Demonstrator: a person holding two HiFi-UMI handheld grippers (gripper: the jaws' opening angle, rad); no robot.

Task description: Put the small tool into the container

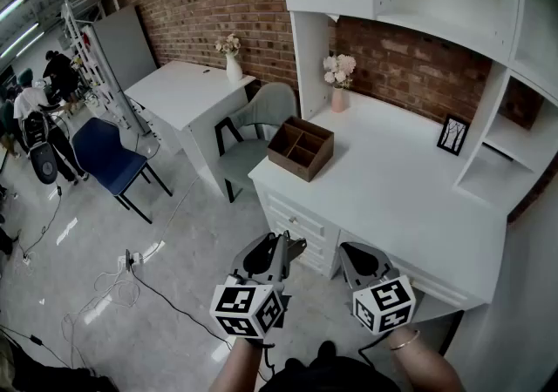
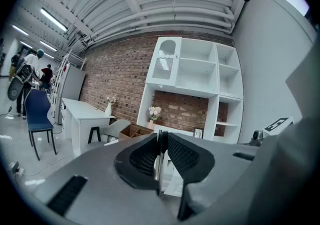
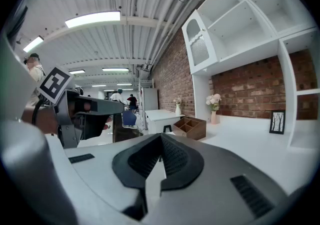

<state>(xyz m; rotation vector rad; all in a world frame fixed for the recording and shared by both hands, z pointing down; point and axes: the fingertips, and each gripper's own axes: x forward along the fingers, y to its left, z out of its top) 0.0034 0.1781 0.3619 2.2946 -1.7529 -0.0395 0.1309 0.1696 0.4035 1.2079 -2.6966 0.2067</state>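
A brown wooden container (image 1: 300, 148) with several compartments stands on the left end of the white desk (image 1: 392, 190). It also shows in the left gripper view (image 2: 132, 130) and the right gripper view (image 3: 190, 127). My left gripper (image 1: 290, 248) hovers over the floor in front of the desk drawers, shut on a thin grey small tool (image 2: 158, 161) that stands upright between its pads. My left gripper (image 2: 162, 136) points toward the desk. Beside it, my right gripper (image 1: 353, 253) is shut with nothing in it (image 3: 161, 139). Both are well short of the container.
A pink vase of flowers (image 1: 338, 85) and a small picture frame (image 1: 452, 134) stand at the back of the desk under white shelves. A grey chair (image 1: 253, 133), a second white desk (image 1: 183, 90), a blue chair (image 1: 109, 155) and floor cables (image 1: 122, 281) lie to the left.
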